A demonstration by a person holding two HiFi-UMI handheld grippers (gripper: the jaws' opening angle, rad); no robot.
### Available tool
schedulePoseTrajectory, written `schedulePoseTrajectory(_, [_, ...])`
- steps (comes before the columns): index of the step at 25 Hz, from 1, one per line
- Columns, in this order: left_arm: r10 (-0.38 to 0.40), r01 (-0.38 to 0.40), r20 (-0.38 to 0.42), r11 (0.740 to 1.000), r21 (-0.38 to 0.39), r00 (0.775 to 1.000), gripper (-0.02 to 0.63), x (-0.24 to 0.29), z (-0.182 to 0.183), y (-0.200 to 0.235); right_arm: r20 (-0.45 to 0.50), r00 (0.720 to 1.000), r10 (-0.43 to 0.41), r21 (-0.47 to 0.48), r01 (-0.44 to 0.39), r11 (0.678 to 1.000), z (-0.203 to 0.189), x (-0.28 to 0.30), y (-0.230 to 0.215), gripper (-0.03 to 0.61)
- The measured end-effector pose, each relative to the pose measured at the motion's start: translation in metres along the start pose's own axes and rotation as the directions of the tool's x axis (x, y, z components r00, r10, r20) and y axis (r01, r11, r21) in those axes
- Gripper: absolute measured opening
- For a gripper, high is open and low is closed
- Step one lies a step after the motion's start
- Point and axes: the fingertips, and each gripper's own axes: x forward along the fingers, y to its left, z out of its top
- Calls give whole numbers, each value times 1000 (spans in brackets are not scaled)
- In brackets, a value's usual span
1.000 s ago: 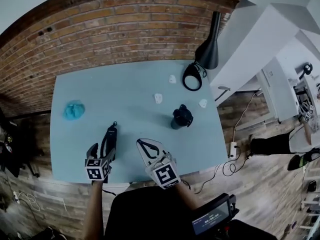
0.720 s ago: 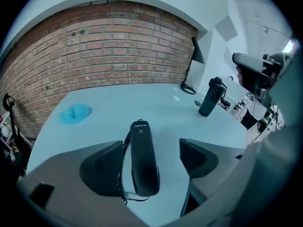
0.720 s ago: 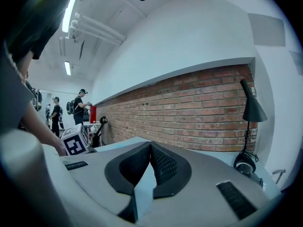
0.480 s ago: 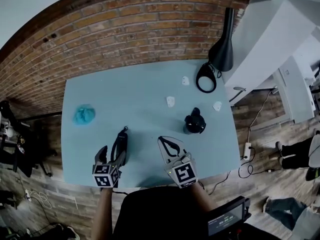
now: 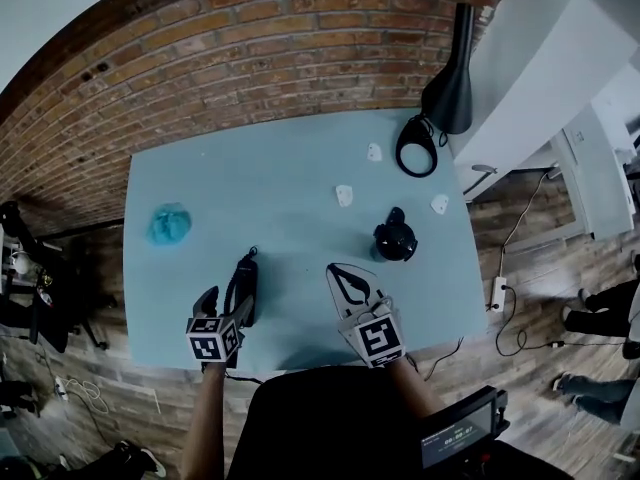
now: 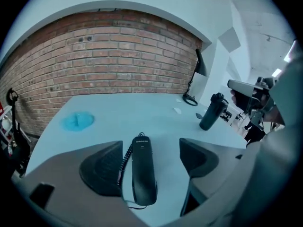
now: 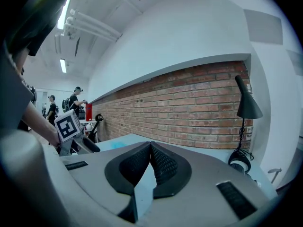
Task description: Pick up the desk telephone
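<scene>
Here, left gripper (image 5: 224,304) jaws spread wide around the telephone handset (image 6: 143,171), right gripper (image 7: 150,148) jaws pressed together, empty.

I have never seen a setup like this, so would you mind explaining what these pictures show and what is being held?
There is no robot here: a person holds a two-jaw gripper in each hand. One picture comes from a camera on the person's head, looking down; the other two cameras ride on the grippers. On the blue table are a black telephone handset, a dark bottle, a crumpled blue thing, small white pieces and a black lamp. The left gripper is open, with the handset lying between its jaws, not gripped. The right gripper is shut and empty.
</scene>
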Motion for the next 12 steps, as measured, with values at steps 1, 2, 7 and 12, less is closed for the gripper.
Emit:
schedulePoseTrajectory(1, [-4, 4, -12, 1000, 3, 1000, 400, 4, -3, 0, -3, 1000, -2, -1, 2, 1000, -1, -1, -1, 21])
schedulePoseTrajectory(2, [-6, 6, -23, 1000, 5, 1000, 400, 6, -6, 0, -5, 1000, -4, -2, 4, 1000, -2, -2, -1, 21])
schedulePoseTrajectory(7, [-15, 14, -71, 1000, -3, 997, 400, 23, -18, 4, -17, 1000, -13, -12, 13, 1000, -5, -8, -4, 21])
schedulePoseTrajectory(12, [-35, 36, -128, 999, 3, 991, 400, 38, -32, 4, -37, 999, -38, -20, 38, 999, -9, -19, -12, 21])
